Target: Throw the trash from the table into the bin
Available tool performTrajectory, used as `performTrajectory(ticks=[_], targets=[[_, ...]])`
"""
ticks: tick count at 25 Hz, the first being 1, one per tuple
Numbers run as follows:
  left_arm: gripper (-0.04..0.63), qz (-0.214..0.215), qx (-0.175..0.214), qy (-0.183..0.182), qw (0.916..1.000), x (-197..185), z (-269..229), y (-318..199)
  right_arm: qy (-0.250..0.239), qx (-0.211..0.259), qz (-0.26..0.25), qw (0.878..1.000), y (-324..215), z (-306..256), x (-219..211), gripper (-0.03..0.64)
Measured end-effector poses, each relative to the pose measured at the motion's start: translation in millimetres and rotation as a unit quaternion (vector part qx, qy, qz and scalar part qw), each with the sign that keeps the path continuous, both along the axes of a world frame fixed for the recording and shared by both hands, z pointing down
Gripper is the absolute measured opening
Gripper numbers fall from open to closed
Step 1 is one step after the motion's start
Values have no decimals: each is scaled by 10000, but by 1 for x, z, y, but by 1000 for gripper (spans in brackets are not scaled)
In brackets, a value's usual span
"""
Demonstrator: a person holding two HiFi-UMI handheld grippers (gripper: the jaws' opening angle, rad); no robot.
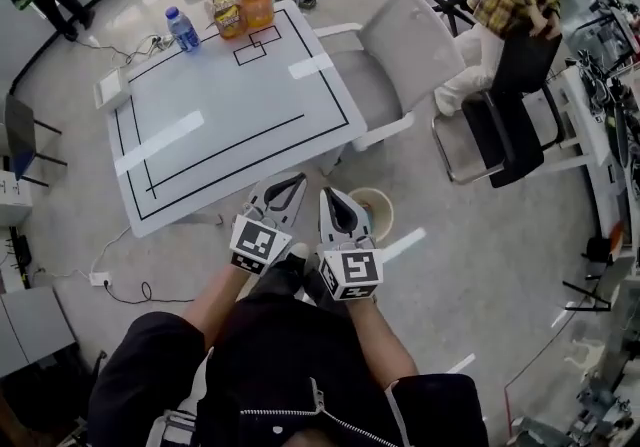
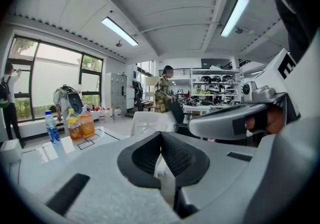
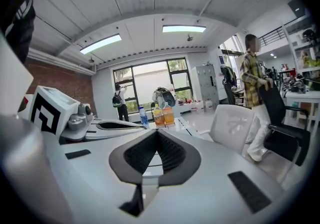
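- Left gripper (image 2: 161, 137): jaws pressed together, nothing between them.
- Right gripper (image 3: 156, 134): same, closed tight and empty.
- I hold both side by side close to my body, off the 6 o'clock edge of the white table (image 1: 230, 125), pointing roughly level across it.
- On the table, clustered at its 12 o'clock corner: a water bottle (image 1: 182, 28), a left orange-drink bottle (image 1: 228, 13) and a right orange-drink bottle (image 1: 257, 3). All three are upright and close together.
- The rest of the top shows only black tape lines (image 1: 215, 157); I see no loose scraps.
- Bin (image 1: 382, 205): on the floor just off the table's 5 o'clock corner, at 1 o'clock from the right gripper and partly hidden behind it. I can't tell what's inside.
- My read: nothing is in transit now. If the bottles count as trash, three pickups remain, all a long reach from the bin. If not, the table side looks finished.
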State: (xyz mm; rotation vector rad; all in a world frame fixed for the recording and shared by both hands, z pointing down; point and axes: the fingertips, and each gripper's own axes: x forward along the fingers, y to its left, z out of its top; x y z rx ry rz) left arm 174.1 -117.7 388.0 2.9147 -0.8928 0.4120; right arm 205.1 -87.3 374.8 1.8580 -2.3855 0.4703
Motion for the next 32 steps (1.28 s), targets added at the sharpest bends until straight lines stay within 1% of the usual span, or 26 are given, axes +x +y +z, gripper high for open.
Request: performTrajectory(ticks=[5, 10, 17, 25, 32], targets=[[6, -460, 81, -28, 9989, -53, -8, -7, 88, 57, -346, 9993, -7, -14, -35, 9], [6, -759, 37, 44, 9971, -80, -8, -8, 144, -6, -574, 9982, -11, -13, -58, 9], [7, -796, 19, 76, 9968, -90, -8, -8, 192, -5, -745, 9970, -16, -17, -77, 9], [6, -687, 35, 111, 9976, -86, -9, -8, 260, 18, -703, 9972, -16, -20, -79, 9], [6, -723, 41, 34, 9974, -96, -7, -14, 215, 40, -775, 9967, -20, -18, -90, 8]])
